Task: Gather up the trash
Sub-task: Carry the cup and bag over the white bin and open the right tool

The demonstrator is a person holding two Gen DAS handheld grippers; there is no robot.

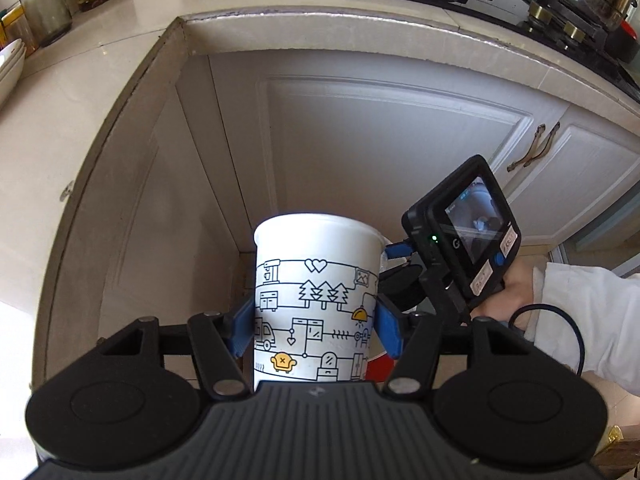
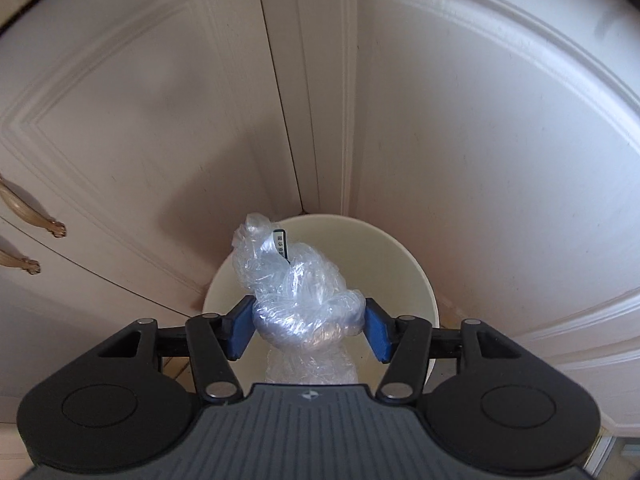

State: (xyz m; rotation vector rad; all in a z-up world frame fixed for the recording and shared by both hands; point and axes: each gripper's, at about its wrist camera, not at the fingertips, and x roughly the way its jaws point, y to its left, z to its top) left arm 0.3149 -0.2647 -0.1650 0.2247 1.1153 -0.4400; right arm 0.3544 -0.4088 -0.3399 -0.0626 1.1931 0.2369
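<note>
Holding the crumpled plastic wrap (image 2: 298,292) in my right gripper (image 2: 306,330) right over the cream bin (image 2: 404,264) in the cabinet corner; pads look barely touching, so I'd open wider and let it fall centered. Left gripper (image 1: 316,330) is clamped on the printed paper cup (image 1: 316,280), near the bin; keep it upright, drop next.
</note>
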